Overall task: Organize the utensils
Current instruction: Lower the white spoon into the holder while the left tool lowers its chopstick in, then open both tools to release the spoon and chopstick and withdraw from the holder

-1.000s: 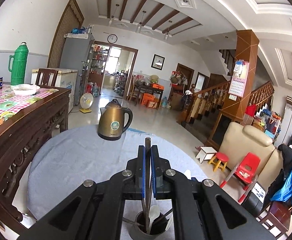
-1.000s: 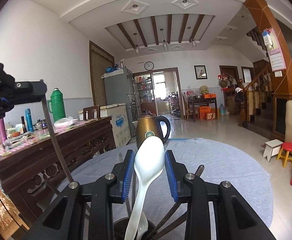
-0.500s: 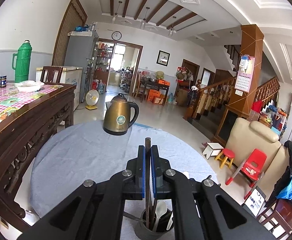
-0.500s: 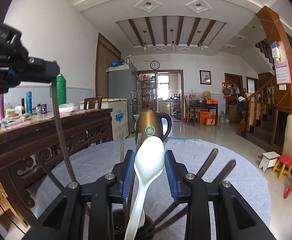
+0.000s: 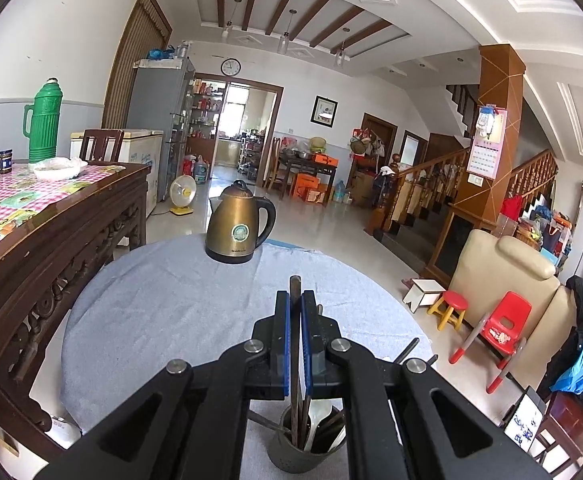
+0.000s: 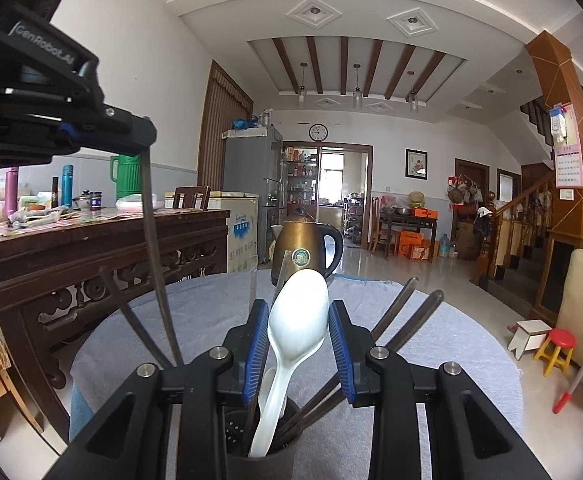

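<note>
My left gripper (image 5: pixel 295 312) is shut on a dark chopstick (image 5: pixel 294 344) that stands upright with its lower end in a grey utensil cup (image 5: pixel 307 450). The cup holds white spoons and dark chopsticks. My right gripper (image 6: pixel 298 320) is shut on the bowl of a white spoon (image 6: pixel 297 320), whose handle reaches down into the same cup (image 6: pixel 259 460). The left gripper (image 6: pixel 103 132) also shows in the right wrist view at upper left, with its chopstick (image 6: pixel 157 264) slanting down to the cup.
A brass kettle (image 5: pixel 239 224) stands at the far side of the round grey-clothed table (image 5: pixel 151 300). A dark carved wooden sideboard (image 5: pixel 31 248) with a green thermos (image 5: pixel 43 122) is to the left. A sofa, a red chair and stools are on the right.
Both grippers have risen slightly and pulled back, so more of the cup and table shows. The chopstick and the spoon stay gripped, their lower ends in the cup.
</note>
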The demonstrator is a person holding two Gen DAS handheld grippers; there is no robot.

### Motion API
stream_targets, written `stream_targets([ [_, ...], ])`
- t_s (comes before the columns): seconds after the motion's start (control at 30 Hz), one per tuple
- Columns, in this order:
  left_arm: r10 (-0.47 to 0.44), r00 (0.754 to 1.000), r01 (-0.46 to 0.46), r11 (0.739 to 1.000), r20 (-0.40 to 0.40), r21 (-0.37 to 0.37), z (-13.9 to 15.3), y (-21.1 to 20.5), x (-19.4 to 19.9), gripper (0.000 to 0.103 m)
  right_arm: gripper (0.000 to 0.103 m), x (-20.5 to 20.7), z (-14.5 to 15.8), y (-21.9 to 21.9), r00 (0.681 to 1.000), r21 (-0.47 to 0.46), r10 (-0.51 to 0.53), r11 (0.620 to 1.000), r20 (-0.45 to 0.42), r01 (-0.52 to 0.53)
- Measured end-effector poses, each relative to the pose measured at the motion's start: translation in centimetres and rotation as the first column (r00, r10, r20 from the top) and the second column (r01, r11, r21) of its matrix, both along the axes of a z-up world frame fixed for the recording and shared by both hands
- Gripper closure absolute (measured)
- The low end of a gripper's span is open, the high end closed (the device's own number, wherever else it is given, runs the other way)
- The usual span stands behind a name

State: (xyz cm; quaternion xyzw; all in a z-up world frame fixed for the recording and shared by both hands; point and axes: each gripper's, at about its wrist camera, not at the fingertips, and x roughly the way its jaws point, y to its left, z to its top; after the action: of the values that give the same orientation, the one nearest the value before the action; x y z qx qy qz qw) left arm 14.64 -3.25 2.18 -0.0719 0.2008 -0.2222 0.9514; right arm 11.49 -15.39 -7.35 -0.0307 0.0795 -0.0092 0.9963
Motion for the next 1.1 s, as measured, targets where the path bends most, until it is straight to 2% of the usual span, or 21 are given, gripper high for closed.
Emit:
stream_targets([
  [0.57,-0.034,0.999,0.036,0.999,-0.031,0.038,-1.1,-0.1,-1.5,0.098,0.070,-2.1,-1.0,0.4,0.999,0.004,0.025,1.000,-0.045,-0.025],
  [0.97,-0.043,0.994,0.052,0.995,-0.105,0.085,-2.0,-0.3,-2.0,0.098,0.069,-2.9,-1.4,0.0,0.996,0.027,0.025,0.999,-0.082,-0.023],
  [1.03,-0.047,0.993,0.057,0.995,-0.111,0.085,-1.8,-0.2,-2.2,0.097,0.068,-3.1,-1.2,0.1,0.996,0.028,0.024,0.999,-0.081,-0.022],
  [1.07,-0.049,0.992,0.059,0.994,-0.114,0.087,-1.8,-0.2,-2.3,0.093,0.066,-3.3,-1.1,0.0,0.996,0.031,0.027,0.999,-0.082,-0.025],
  [1.1,-0.050,0.992,0.060,0.994,-0.115,0.088,-1.7,-0.2,-2.5,0.085,0.057,-3.4,-1.0,0.0,0.996,0.033,0.029,0.999,-0.082,-0.026],
])
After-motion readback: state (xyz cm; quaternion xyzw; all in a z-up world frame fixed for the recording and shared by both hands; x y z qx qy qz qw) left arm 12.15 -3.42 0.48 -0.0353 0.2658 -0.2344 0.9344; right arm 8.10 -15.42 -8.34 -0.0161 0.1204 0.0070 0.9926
